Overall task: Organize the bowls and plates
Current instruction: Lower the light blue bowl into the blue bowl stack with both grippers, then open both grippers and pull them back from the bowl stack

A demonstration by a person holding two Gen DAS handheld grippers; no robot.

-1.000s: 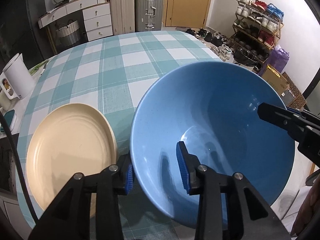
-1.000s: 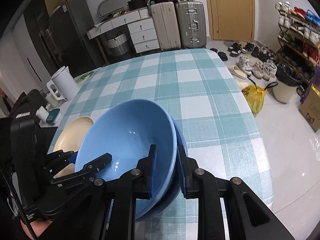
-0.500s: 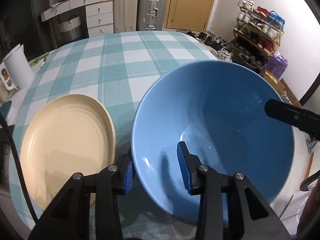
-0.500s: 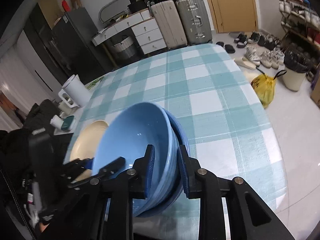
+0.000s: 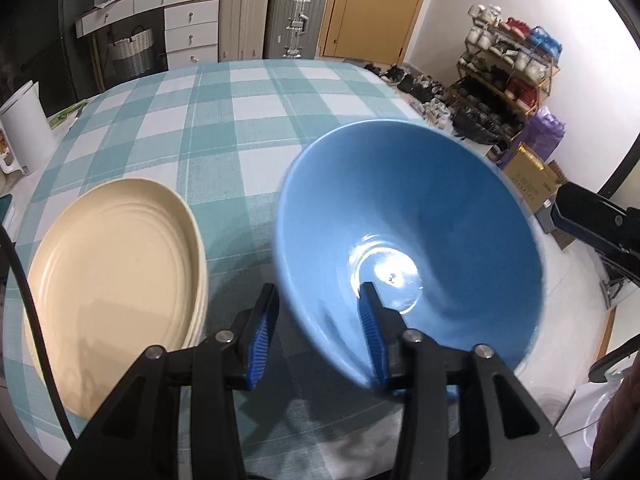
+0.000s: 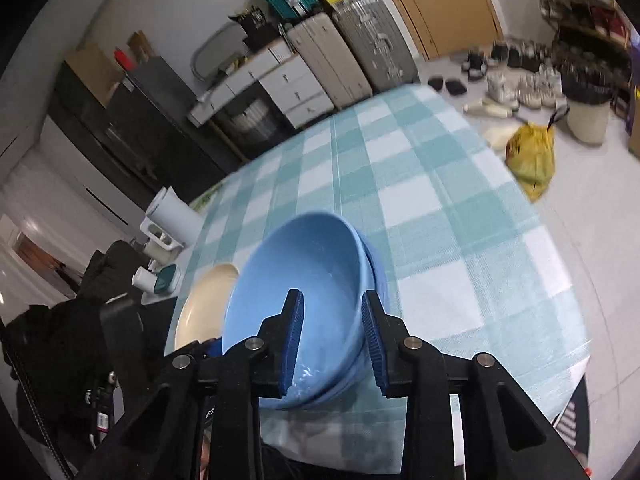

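Note:
Two blue bowls (image 6: 308, 276) sit nested on the checked tablecloth (image 5: 240, 120); the left wrist view shows the upper bowl (image 5: 408, 248) blurred. A stack of cream plates (image 5: 116, 280) lies just left of them. My left gripper (image 5: 316, 336) straddles the bowl's near rim with its jaws opening; the outer pad (image 5: 260, 328) stands clear of the wall. My right gripper (image 6: 333, 340) straddles the opposite rim, jaws opening too, with a gap at the inner pad (image 6: 294, 340). One of its fingers (image 5: 592, 224) shows at the right edge of the left wrist view.
A white jug (image 5: 20, 128) stands at the table's left edge, beside small containers (image 6: 160, 280). Suitcases (image 5: 296, 16) and drawers (image 5: 188, 32) line the far wall. On the floor to the right are a shoe rack (image 5: 508, 68) and a yellow bag (image 6: 532, 160).
Both pairs of jaws have widened off the bowl rims. The blue bowl has shifted right and settled lower in the left wrist view. The right wrist view has rolled and drawn back.

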